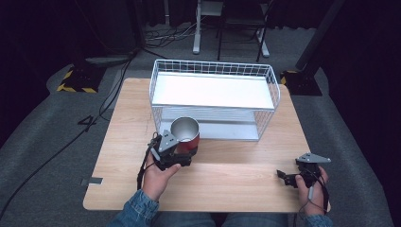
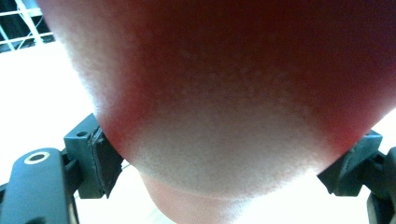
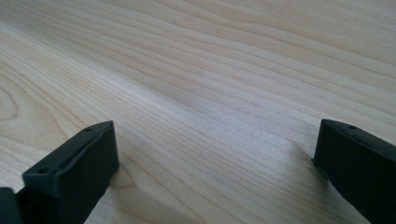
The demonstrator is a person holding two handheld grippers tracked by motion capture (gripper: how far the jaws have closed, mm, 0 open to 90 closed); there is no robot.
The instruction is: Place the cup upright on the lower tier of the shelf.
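Note:
A red cup with a shiny metal inside stands upright in my left gripper, just in front of the wire rack. In the left gripper view the cup's red wall bulges between the two black jaws, which press on it from either side. My right gripper rests low over the wooden table near its front right corner. Its jaws stand wide apart in the right gripper view, with bare wood between them.
A white wire rack with an upper shelf and a lower shelf stands at the back middle of the table. Cables run over the grey floor to the left. Chair and desk legs stand behind the table.

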